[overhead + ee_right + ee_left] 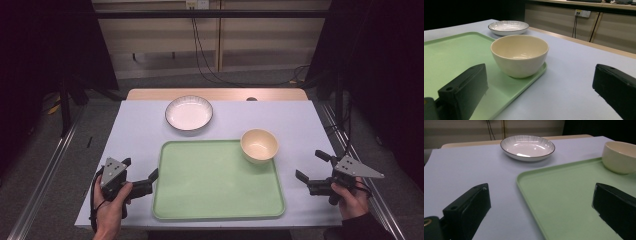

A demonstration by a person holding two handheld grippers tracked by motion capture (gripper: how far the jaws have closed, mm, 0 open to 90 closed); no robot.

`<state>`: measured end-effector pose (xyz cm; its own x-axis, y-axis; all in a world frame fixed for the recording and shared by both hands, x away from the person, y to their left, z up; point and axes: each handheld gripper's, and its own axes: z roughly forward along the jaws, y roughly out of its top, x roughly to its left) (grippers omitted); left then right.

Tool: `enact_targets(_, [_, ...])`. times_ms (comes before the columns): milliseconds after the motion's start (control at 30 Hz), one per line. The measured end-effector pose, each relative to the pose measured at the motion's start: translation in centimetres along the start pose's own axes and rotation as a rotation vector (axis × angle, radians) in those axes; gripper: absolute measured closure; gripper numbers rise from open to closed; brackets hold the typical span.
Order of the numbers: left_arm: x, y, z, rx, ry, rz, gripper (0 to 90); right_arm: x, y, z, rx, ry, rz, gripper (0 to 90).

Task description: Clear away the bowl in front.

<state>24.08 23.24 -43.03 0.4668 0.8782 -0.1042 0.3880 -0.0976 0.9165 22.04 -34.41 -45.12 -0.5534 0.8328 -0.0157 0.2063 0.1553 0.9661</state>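
So far the work looks only partly done, as I judge it. On the table (140, 125), the green tray (215, 185) lies between the two grippers, bare except for the cream bowl (259, 145), which sits in its far right corner. The white plate (189, 113) rests on the tabletop just beyond the tray's far edge, apart from it, so it probably remains to be loaded. The left gripper (141, 171) hovers at the tray's left edge, the right gripper (312, 165) off its right side; both have their jaws spread wide and hold nothing.
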Motion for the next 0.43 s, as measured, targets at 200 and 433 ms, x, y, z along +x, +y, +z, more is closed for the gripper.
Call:
enact_targets(200, [0.1, -0.7, -1.2, -0.026, 0.017, 0.007, 1.7, -0.1, -0.1, 0.0, 0.004, 0.008, 0.0, 0.0])
enact_targets(433, [0.5, -1.0, -1.4, -0.041, 0.018, 0.006, 1.6, -0.1, -0.2, 0.2, 0.023, -0.006, -0.007, 0.0])
